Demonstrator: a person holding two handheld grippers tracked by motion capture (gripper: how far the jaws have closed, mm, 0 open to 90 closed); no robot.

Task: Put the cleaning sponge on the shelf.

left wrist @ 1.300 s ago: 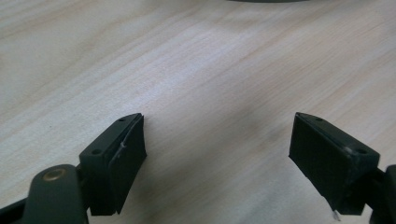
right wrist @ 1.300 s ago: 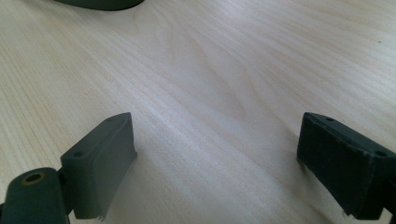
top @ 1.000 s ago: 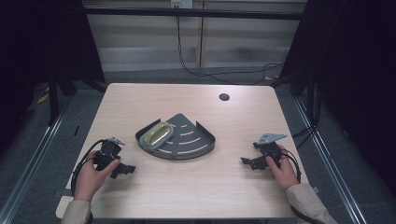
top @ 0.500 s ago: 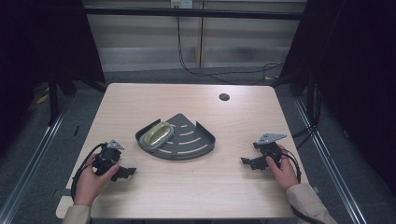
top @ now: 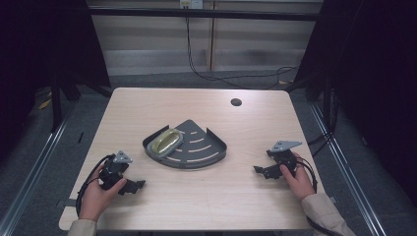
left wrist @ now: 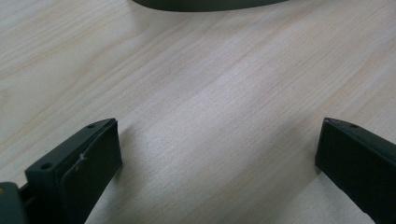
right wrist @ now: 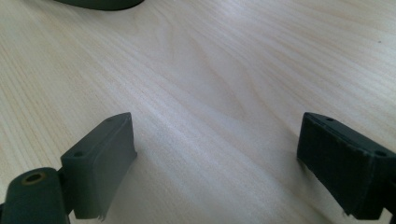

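Observation:
A dark fan-shaped tray (top: 199, 156) lies at the middle of the wooden table, and a yellow-green oval object (top: 166, 142) rests in its left corner. My left gripper (top: 132, 186) sits low over the table near the front left, held in a hand, short of the tray. Its jaws are open with bare wood between them (left wrist: 217, 135), and the tray's rim (left wrist: 210, 3) shows at the top. My right gripper (top: 261, 170) rests at the front right, to the right of the tray. It is open over bare wood (right wrist: 215, 126), with the tray's edge (right wrist: 100, 3) at the upper left.
A dark round hole (top: 236, 102) sits in the tabletop at the far right. Cables trail from both grippers toward the table's near corners. Dark frame rails and floor surround the table (top: 147, 108).
My left gripper has slid slightly toward the near edge of the table. The right gripper and the tray have stayed in place.

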